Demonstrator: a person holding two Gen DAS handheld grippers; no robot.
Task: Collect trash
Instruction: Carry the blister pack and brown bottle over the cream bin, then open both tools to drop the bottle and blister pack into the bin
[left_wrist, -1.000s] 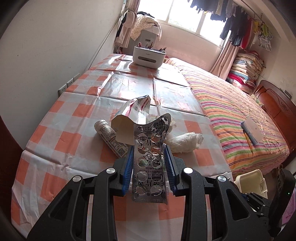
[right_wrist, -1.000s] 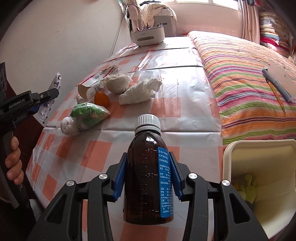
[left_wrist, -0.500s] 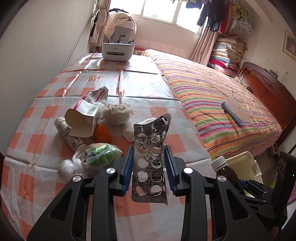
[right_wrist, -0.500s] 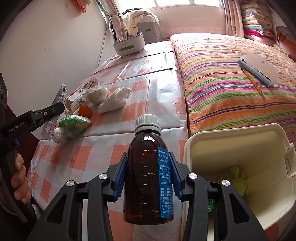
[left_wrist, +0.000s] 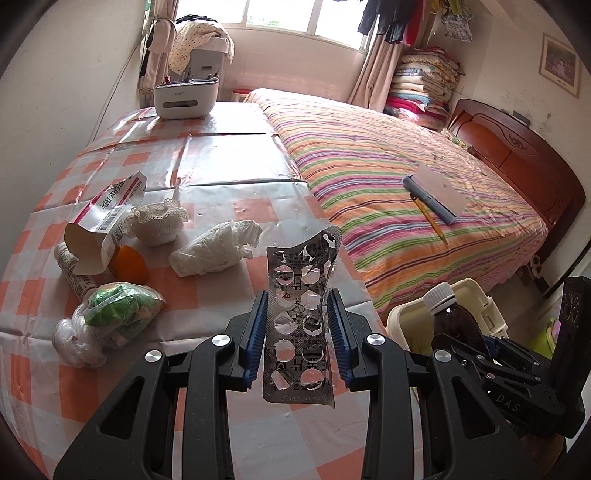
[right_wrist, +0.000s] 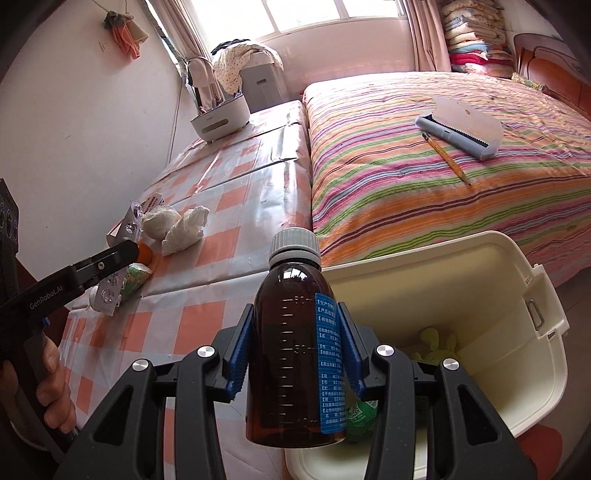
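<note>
Hand-held gripper (left_wrist: 298, 334) clamps a blister pack (left_wrist: 301, 321) over the checkered tablecloth (left_wrist: 229, 206) beside a striped bed (left_wrist: 388, 177).

A: Where is there room on the table (left_wrist: 229, 162)?

B: The upper half of the left wrist view, up to the white organizer (left_wrist: 185, 96) at the top. Lower left is crowded: carton (left_wrist: 105, 221), orange (left_wrist: 129, 263), green bag (left_wrist: 118, 314), crumpled tissue (left_wrist: 216, 249).

A: And the bin (right_wrist: 480, 273)?

B: Lower right of the right wrist view, mouth open, with the brown bottle (right_wrist: 295, 354) over its near-left edge.
</note>
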